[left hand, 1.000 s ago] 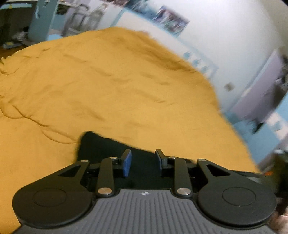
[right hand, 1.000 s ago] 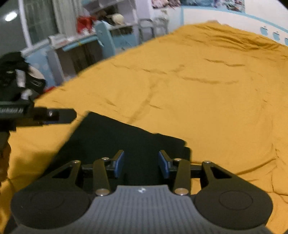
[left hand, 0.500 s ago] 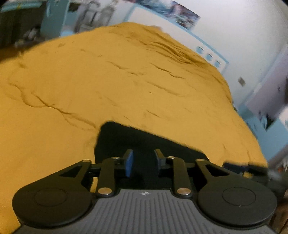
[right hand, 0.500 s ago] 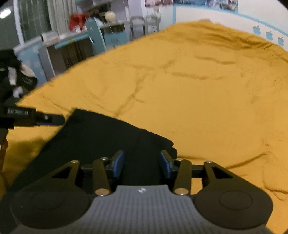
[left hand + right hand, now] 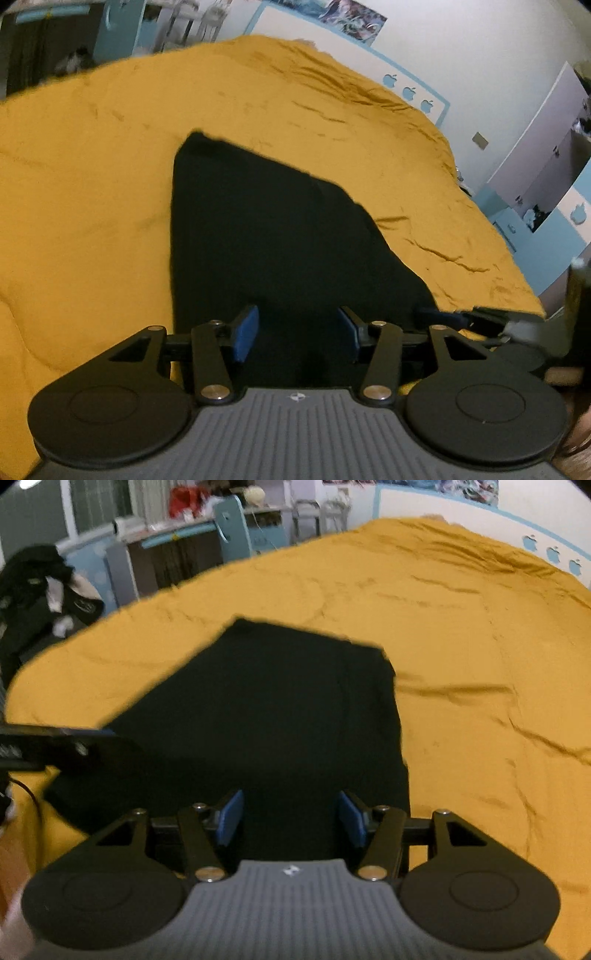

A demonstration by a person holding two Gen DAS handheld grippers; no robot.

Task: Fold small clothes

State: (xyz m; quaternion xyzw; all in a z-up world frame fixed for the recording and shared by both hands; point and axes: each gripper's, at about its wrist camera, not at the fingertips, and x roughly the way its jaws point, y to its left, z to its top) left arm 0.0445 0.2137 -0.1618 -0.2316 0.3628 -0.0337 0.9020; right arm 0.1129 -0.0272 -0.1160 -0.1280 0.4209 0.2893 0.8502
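Lower centre of each wrist view: the left gripper (image 5: 297, 334) and right gripper (image 5: 291, 818) are seen released, jaws just opened, over the black garment (image 5: 266, 236); no pad presses it. Beyond, the garment's far edge is bordered by bare mustard bedcover (image 5: 461, 635) reaching the upper frame.
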